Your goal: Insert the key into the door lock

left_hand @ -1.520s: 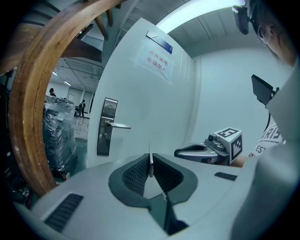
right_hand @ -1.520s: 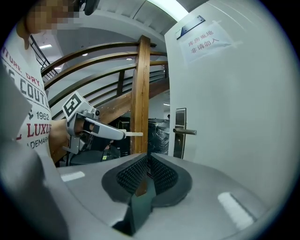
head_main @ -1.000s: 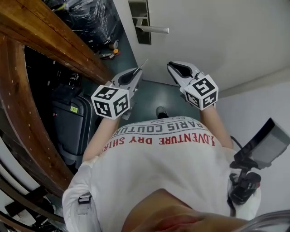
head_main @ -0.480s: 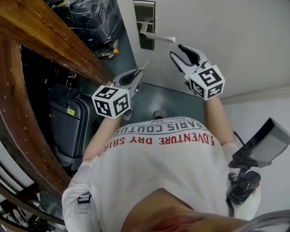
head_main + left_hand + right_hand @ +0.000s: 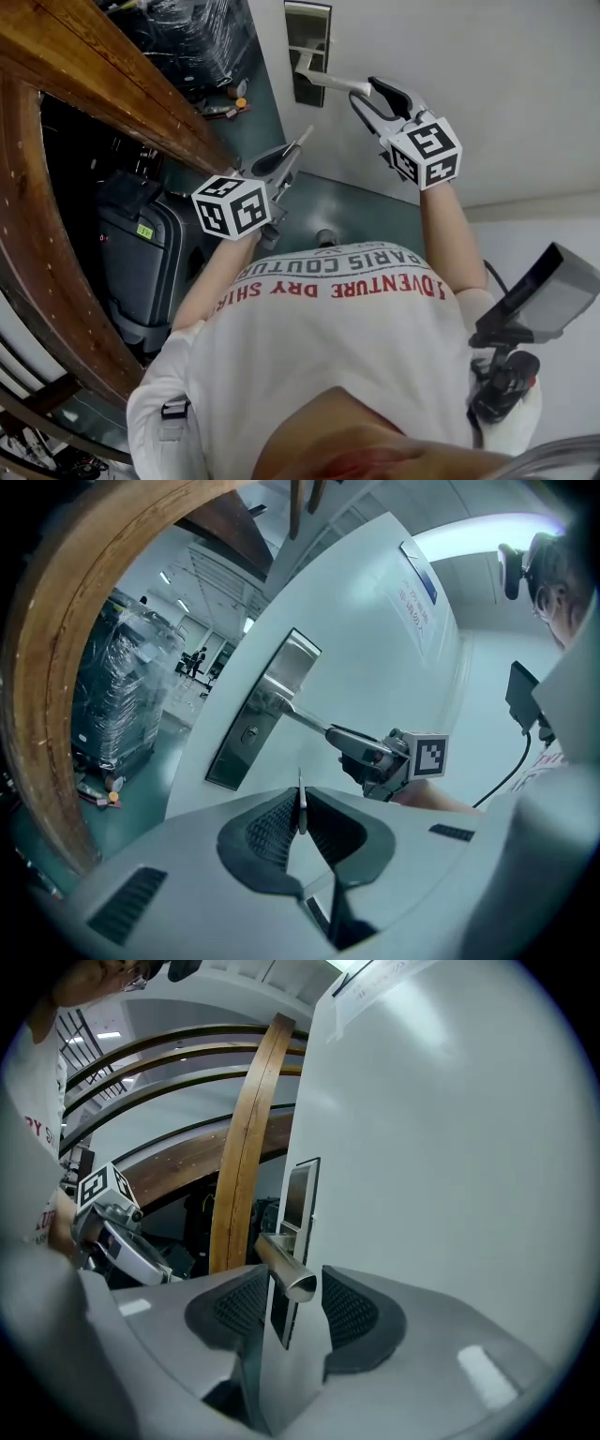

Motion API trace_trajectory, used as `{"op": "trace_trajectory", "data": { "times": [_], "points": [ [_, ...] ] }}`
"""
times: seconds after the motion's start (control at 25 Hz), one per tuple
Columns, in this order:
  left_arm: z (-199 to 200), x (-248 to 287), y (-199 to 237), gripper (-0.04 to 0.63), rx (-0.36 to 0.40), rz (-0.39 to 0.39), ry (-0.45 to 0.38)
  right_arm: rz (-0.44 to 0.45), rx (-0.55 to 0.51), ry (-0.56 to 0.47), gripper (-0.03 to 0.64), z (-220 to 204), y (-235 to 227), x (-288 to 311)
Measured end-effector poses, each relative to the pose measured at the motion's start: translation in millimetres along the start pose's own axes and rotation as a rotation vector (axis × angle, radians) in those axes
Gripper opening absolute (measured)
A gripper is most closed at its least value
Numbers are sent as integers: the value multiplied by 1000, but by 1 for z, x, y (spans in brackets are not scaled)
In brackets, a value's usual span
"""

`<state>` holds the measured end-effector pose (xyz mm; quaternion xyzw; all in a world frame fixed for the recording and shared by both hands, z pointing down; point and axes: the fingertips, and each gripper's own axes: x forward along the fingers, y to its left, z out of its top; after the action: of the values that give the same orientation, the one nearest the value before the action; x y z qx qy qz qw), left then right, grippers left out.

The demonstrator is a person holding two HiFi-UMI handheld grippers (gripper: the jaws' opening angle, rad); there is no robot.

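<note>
The left gripper view shows what the head view cannot. The left gripper point(image 5: 300, 810) pinches the thin key point(image 5: 300, 794) tight. The key's tip points up, well apart from the keyhole point(image 5: 249, 731) in the lock plate point(image 5: 234, 757) by the edge of the door point(image 5: 375, 639). In the right gripper view, the right gripper point(image 5: 291, 1299) has its jaws spread. They have just been opening, and the end of the door handle point(image 5: 286, 1269) sits between them, not squeezed. A wooden arch point(image 5: 94, 75) and a dark suitcase point(image 5: 141, 262) stand near that door edge.
</note>
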<state>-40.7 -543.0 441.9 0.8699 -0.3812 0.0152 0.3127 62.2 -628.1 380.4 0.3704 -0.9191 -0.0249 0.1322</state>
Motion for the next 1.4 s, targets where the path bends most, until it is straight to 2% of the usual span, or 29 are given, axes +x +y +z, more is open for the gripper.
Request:
{"op": "trace_trajectory", "data": {
  "times": [0.2, 0.32, 0.4, 0.68, 0.88, 1.04, 1.4],
  "points": [
    [-5, 4, 3, 23, -67, -22, -4, 21, -16, 1, 156, -1, 4, 1],
    [9, 5, 1, 23, -125, -51, -54, 23, -8, -4, 152, -1, 4, 0],
    [22, 7, 3, 23, -197, -75, -113, 21, -3, -4, 152, -1, 4, 1],
    [36, 39, 35, 23, -539, -133, -269, 12, 11, 5, 153, 1, 2, 1],
    [36, 62, 52, 23, -703, -143, -329, 6, 18, 11, 153, 1, 2, 1],
    [40, 75, 61, 23, -765, -149, -350, 8, 18, 15, 153, 2, 2, 1],
    [37, 82, 61, 23, -815, -143, -363, 7, 19, 16, 153, 1, 2, 1]
  ]
}}
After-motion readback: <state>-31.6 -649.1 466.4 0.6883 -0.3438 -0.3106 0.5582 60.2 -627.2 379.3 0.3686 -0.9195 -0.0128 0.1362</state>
